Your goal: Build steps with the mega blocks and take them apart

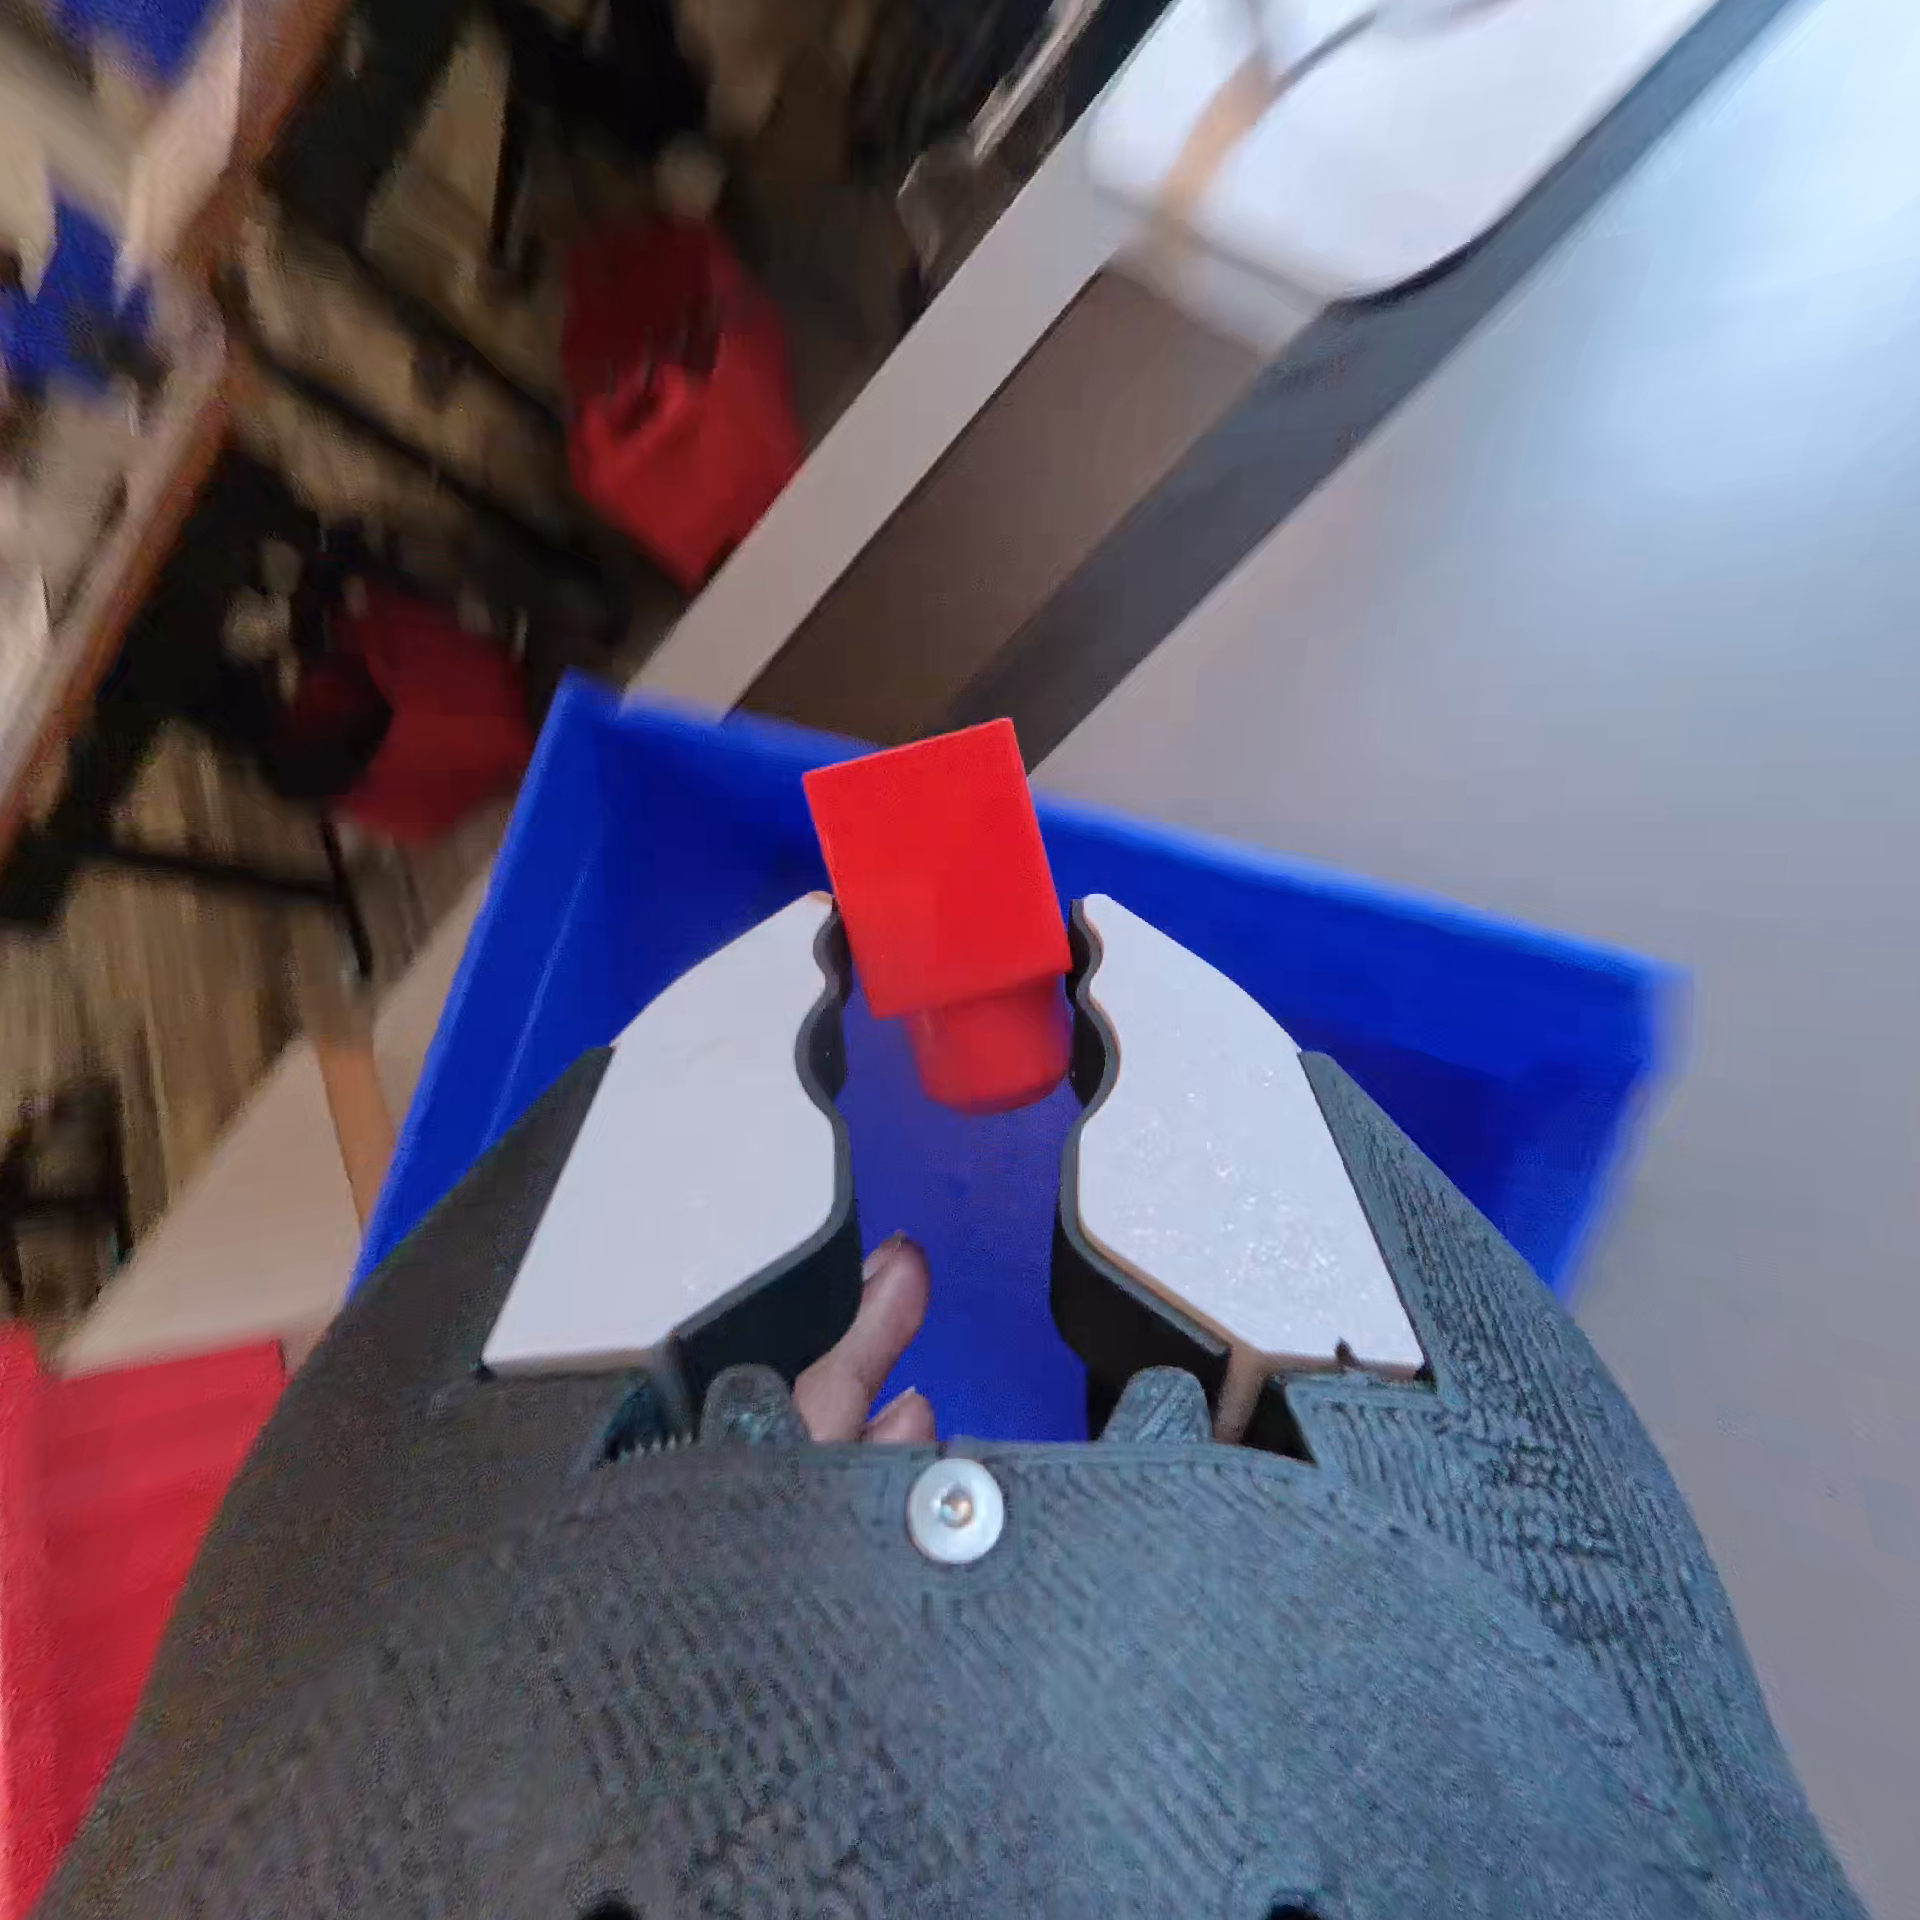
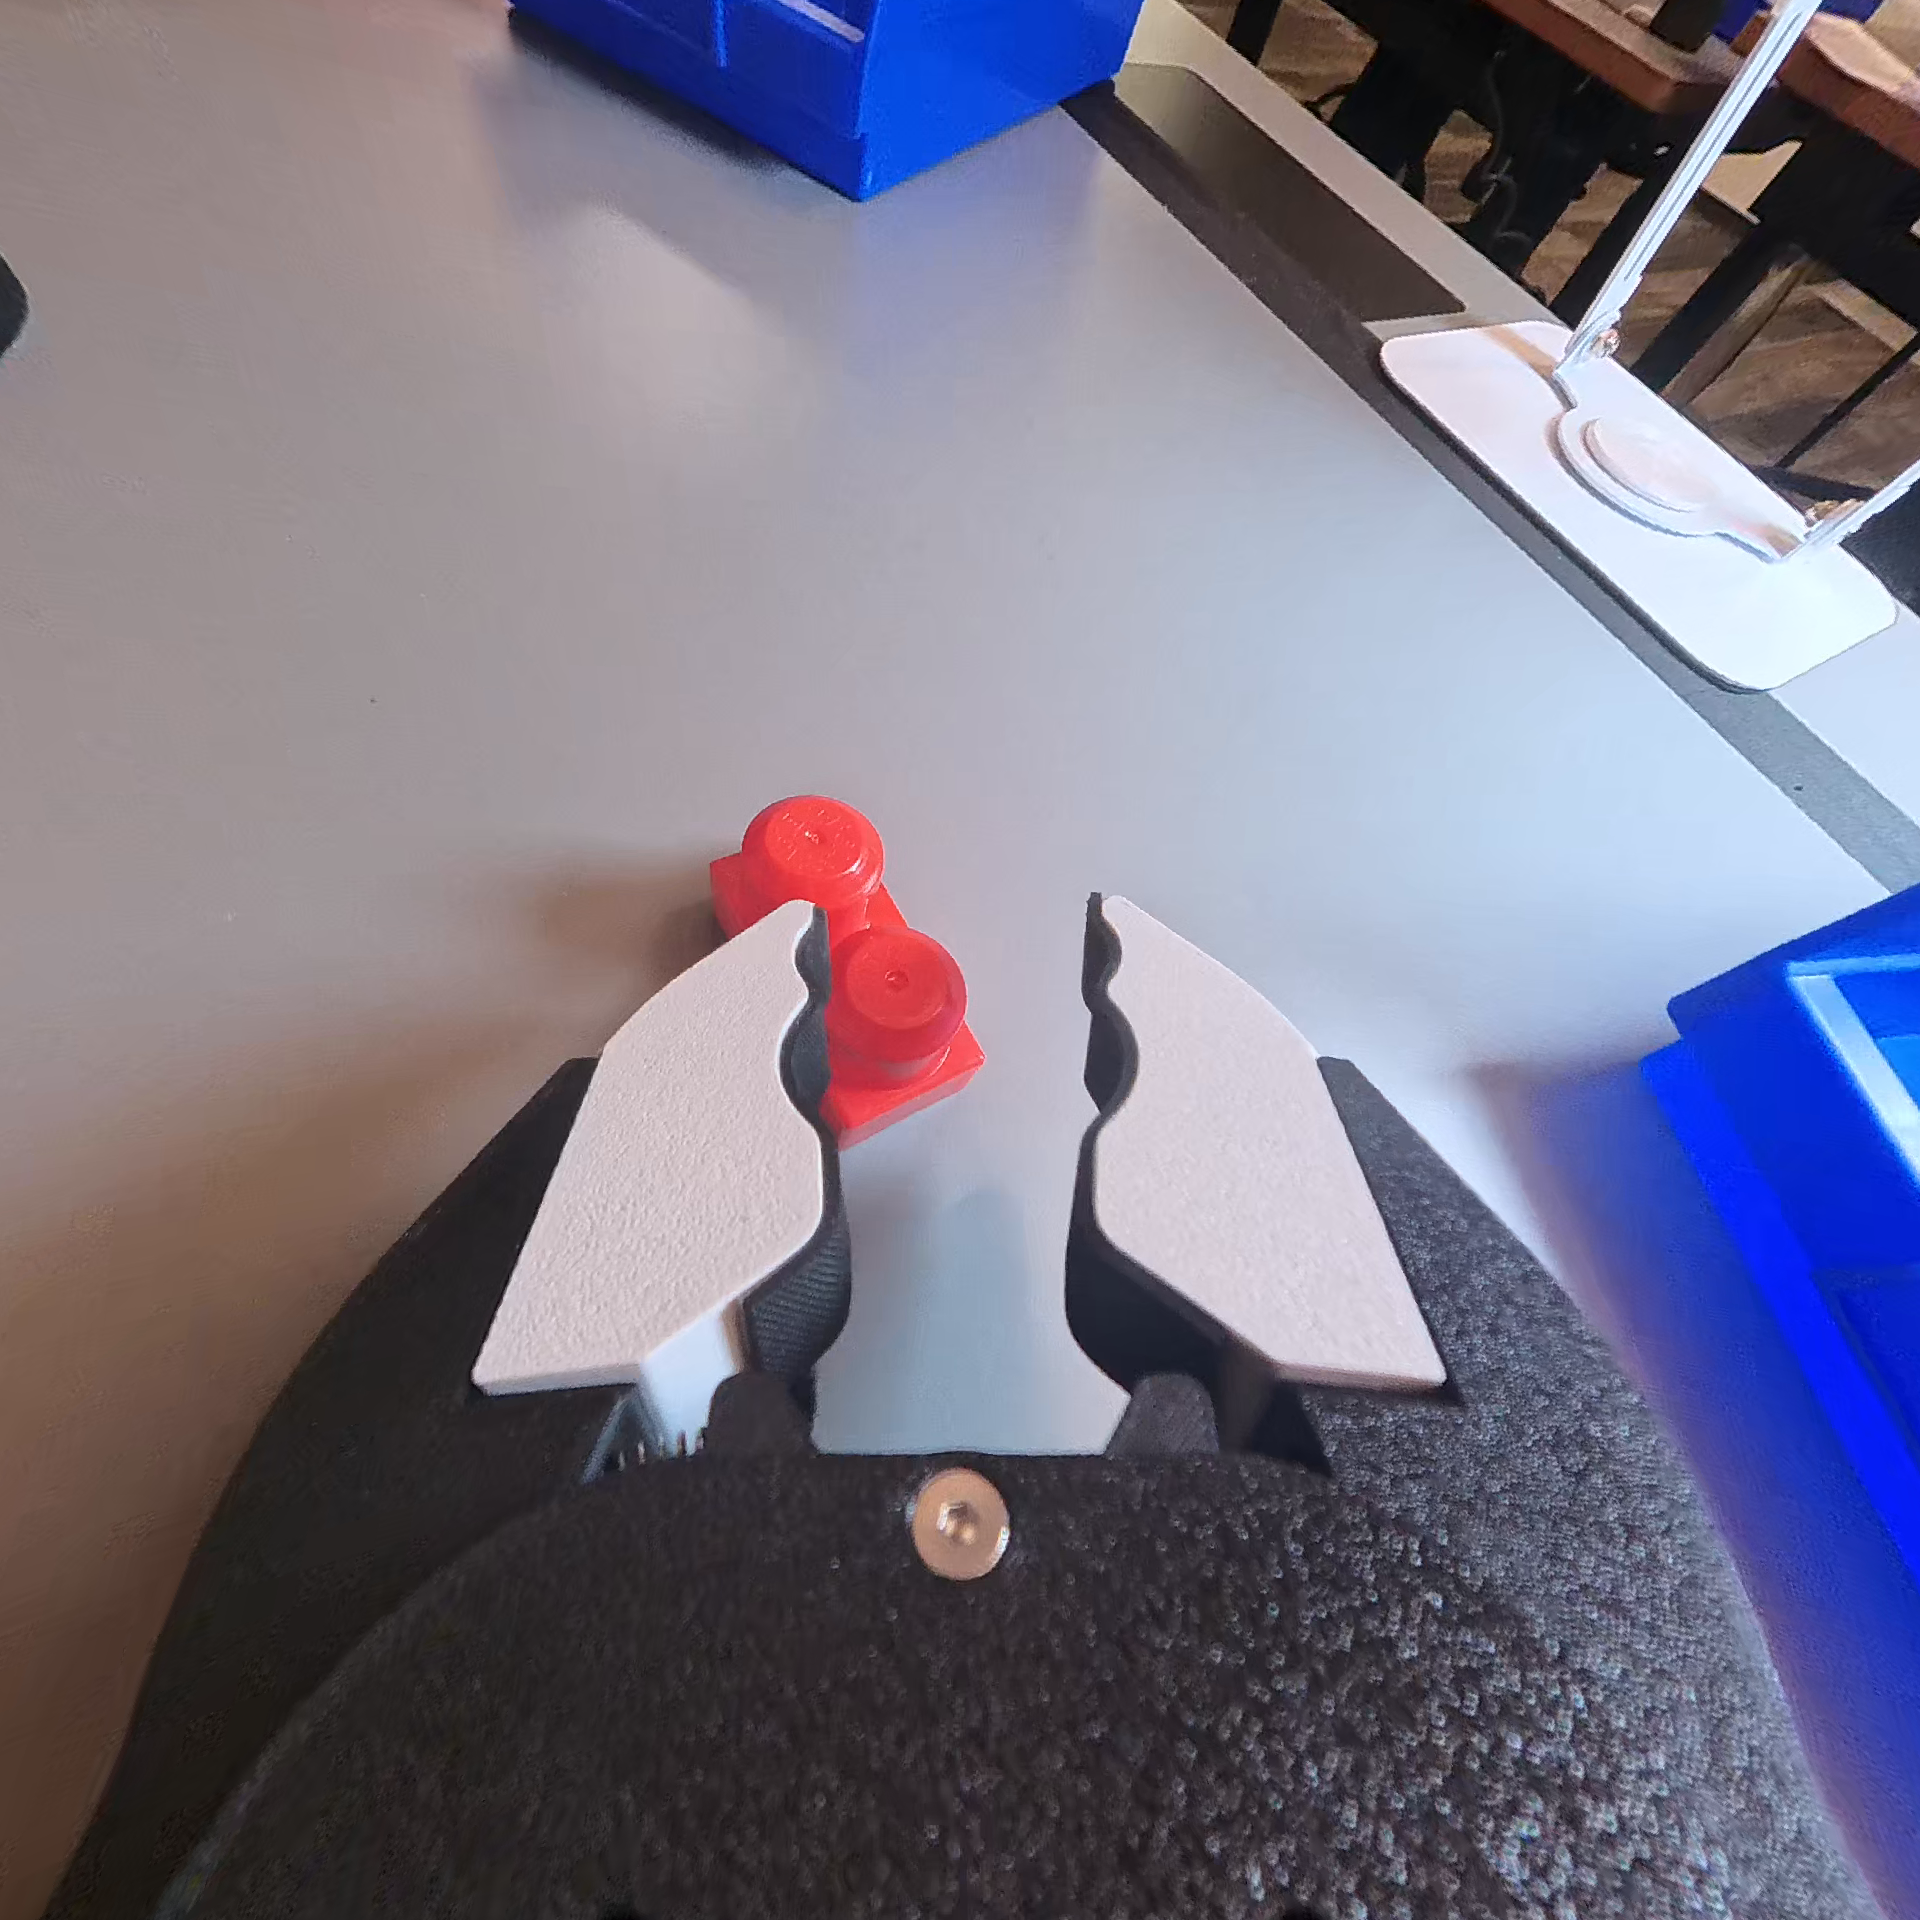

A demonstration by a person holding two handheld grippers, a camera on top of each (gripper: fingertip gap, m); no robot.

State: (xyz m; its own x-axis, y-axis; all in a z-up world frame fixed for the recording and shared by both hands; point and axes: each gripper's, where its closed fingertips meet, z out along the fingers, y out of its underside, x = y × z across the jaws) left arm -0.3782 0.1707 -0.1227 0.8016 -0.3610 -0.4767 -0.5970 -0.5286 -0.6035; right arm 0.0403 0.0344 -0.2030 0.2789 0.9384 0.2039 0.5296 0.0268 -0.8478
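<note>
Left tongs [image 1: 951,940] are clamped on a single-stud red block [image 1: 930,883], carried stud-toward-camera above an open blue bin [image 1: 1351,966]; the blurred background suggests it is on the move. Right tongs [image 2: 951,961] are spread wide and empty, low over the grey desk [image 2: 520,520], where a two-stud red block [image 2: 862,997] sits upright just beside the near finger, not between the two. It's hard to call whether this is fetching or putting away. If building, the next move needs the carried block turned stud-up and pressed onto one stud while the right tongs steady the base.
</note>
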